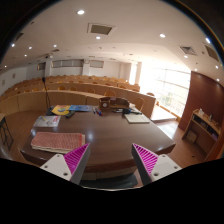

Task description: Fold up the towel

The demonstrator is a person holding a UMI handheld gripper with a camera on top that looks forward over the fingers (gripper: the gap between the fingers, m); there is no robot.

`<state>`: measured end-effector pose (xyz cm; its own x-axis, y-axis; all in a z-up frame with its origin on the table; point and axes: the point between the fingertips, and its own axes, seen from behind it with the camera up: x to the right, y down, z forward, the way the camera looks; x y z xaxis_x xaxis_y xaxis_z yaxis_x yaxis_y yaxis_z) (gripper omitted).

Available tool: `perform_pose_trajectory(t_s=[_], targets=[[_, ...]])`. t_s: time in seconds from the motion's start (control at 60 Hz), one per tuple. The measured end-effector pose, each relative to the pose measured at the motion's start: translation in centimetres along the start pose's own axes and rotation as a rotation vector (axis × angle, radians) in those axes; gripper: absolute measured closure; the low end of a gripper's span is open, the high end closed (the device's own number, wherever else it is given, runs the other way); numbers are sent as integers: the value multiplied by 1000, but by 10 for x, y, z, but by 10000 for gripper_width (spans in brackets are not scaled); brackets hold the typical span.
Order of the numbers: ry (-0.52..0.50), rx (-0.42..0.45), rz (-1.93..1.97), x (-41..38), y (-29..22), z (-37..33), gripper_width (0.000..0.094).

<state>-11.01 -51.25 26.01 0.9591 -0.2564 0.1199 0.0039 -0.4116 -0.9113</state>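
A folded pinkish towel [58, 141] lies on the dark brown table [110, 135], near its front left edge, just beyond my left finger. My gripper [111, 162] is held above the table's near edge, its two fingers wide apart with magenta pads [75, 158] showing and nothing between them. The towel is to the left of the gap between the fingers and apart from them.
Papers and a book [47, 121] lie on the table's left side. Coloured items [70, 110] and a dark object [118, 103] sit at the far side, with a white sheet [137, 118] to the right. Wooden benches [60, 96] ring the room. A shelf [200, 128] stands at the right.
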Motion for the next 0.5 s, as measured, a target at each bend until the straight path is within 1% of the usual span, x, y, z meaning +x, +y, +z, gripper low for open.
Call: perform_pose_trajectory(t_s=[0.15,0.267,0.383,0.5], targets=[[-16,-31,-12,-15,21,2,88],[-46,-89,-29,-51,51,7,84],[-116,-164,-46,-112,85,13,92],[-204,-220,-74,-195,109,19,87]])
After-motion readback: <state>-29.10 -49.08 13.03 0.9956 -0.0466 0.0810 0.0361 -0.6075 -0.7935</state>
